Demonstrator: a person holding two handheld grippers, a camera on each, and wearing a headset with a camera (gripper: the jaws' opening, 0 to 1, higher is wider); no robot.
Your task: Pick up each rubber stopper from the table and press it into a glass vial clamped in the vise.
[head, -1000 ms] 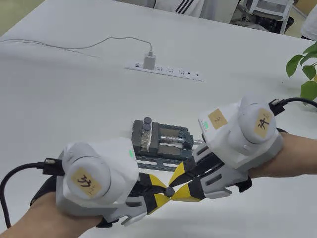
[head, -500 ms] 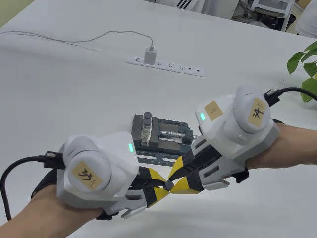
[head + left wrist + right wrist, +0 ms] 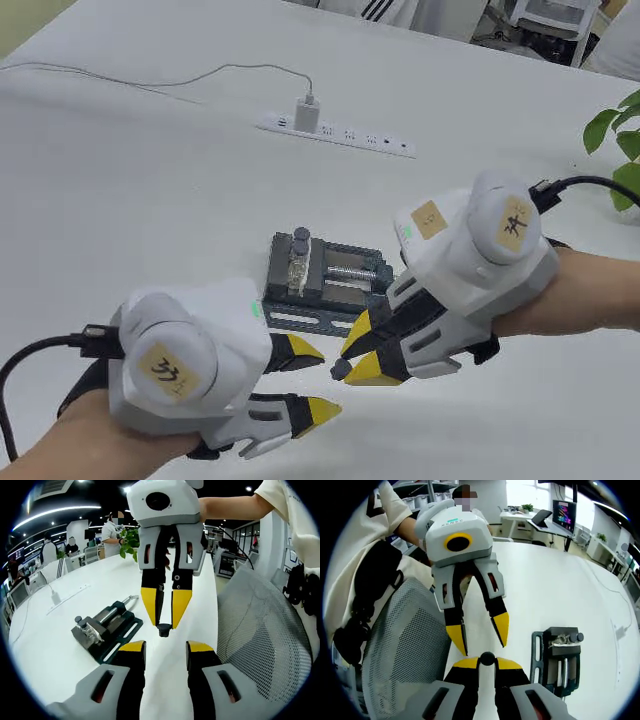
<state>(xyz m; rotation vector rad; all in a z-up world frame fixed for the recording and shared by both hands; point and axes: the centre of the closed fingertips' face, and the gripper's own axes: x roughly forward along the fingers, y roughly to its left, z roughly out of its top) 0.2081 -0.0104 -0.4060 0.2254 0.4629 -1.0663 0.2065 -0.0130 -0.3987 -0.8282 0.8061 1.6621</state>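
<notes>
Head view has both of your tools low over the white counter, tips facing each other just in front of the vise. Your right tool is pinched almost closed on a small dark rubber stopper, gripped at the very ends of its yellow tips. Your left tool is spread wide with nothing between its jaws. Its tips are close to the stopper but not touching it.

From the left gripper view you see that stopper hanging just past the gap between your own jaws. From the right gripper view it sits right at your fingertips, with the other tool's spread tips just behind it.

Beyond the tools, the vise stands on the counter and clamps a glass vial upright, with two grey stoppers showing on top of the glass. Farther back lies a power strip with a white charger plugged in, its cable trailing off to the left. A plant shows at the right edge.
</notes>
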